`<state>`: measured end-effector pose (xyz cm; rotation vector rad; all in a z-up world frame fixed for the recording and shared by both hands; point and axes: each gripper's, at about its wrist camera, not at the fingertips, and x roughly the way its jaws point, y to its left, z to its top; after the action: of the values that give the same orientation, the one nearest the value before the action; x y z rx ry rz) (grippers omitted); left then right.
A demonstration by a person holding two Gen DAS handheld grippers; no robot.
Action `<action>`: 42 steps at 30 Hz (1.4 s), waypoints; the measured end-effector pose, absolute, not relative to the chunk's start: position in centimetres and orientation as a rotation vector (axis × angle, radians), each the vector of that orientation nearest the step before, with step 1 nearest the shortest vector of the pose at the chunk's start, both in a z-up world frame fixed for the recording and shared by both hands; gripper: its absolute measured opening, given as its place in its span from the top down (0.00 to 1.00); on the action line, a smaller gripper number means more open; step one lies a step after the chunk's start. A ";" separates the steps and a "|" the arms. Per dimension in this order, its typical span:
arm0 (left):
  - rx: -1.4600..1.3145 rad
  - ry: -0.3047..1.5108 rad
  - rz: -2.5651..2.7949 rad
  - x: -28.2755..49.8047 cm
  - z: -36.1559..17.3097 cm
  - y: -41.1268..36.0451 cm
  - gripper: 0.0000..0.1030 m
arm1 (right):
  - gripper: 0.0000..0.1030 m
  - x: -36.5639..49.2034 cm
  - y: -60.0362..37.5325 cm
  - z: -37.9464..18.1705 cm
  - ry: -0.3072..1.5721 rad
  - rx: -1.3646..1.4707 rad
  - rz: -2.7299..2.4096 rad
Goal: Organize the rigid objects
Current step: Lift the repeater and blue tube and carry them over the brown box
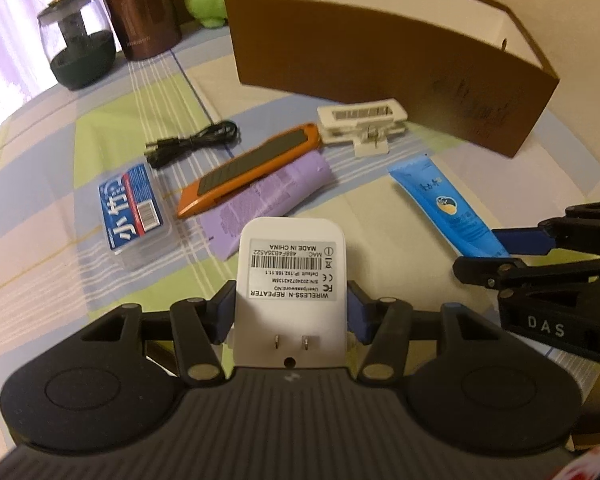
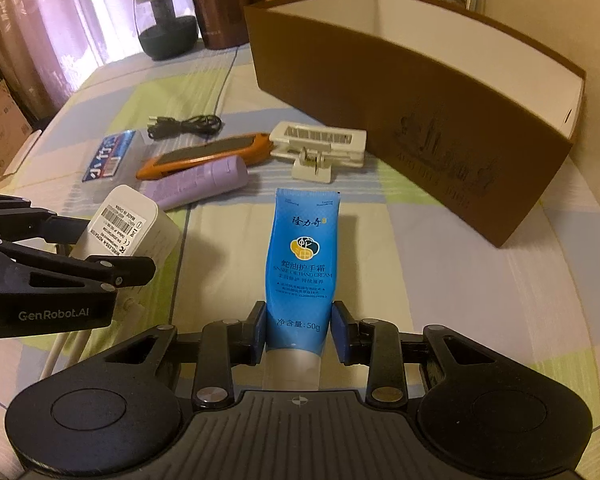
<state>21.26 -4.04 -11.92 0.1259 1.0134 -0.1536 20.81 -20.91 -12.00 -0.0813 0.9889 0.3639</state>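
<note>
Two claws grip one repeater, one tube.

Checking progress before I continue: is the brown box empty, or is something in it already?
Cannot tell. The brown box stands open-topped, but only its upper white inner walls show; its floor is hidden in both views.

We count one brown box, one white repeater, one blue tube, one purple tube, one orange device, one white clip, one black cable, one clear case, and two grippers.
</note>
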 end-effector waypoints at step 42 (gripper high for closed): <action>0.142 0.812 -0.239 37.7 0.6 -11.3 0.49 | 0.71 33.6 -26.1 -0.4 0.797 -0.032 0.332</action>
<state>37.70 -11.27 0.56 0.1424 0.8117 -0.2386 33.64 -26.09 -0.41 -0.0323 0.7974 0.3324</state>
